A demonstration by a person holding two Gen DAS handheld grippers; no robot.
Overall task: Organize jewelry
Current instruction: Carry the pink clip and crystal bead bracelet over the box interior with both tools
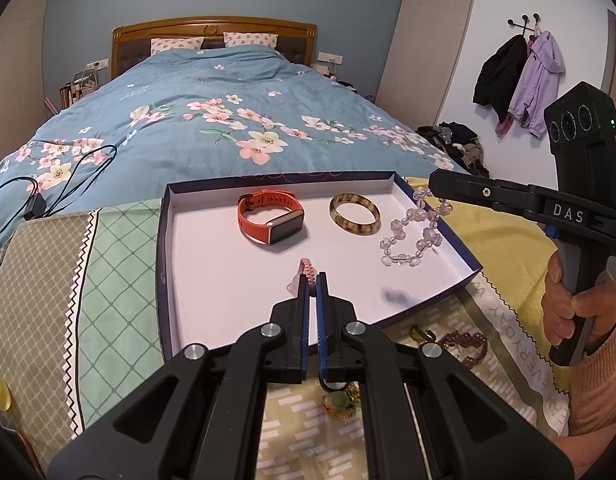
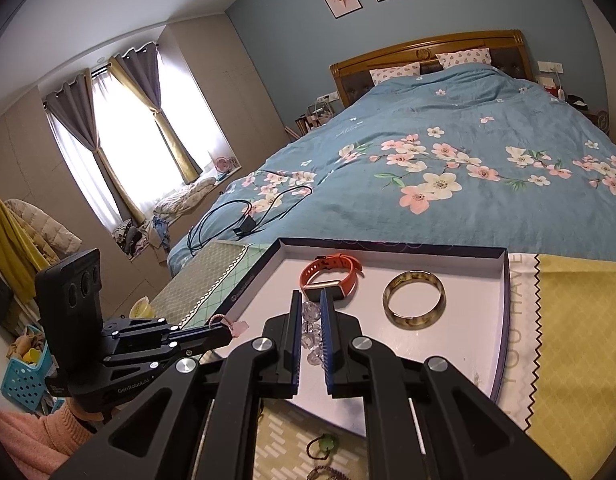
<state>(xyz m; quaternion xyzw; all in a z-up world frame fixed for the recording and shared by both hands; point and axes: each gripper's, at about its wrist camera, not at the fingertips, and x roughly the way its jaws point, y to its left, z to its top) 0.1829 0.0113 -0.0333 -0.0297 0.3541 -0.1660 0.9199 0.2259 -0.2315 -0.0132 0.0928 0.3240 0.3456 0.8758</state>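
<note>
Currently left gripper clenched on pink braided cord bracelet over shallow white-lined box lid tray. Right gripper jaws narrowly parted around clear crystal bead bracelet, grip can't be confirmed. Orange-strap smartwatch and mottled amber bangle lie in tray, apart.

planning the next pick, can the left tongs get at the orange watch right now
Probably not yet: the left tongs are shut on a pink braided bracelet. The orange watch lies uncovered ahead in the tray.
</note>
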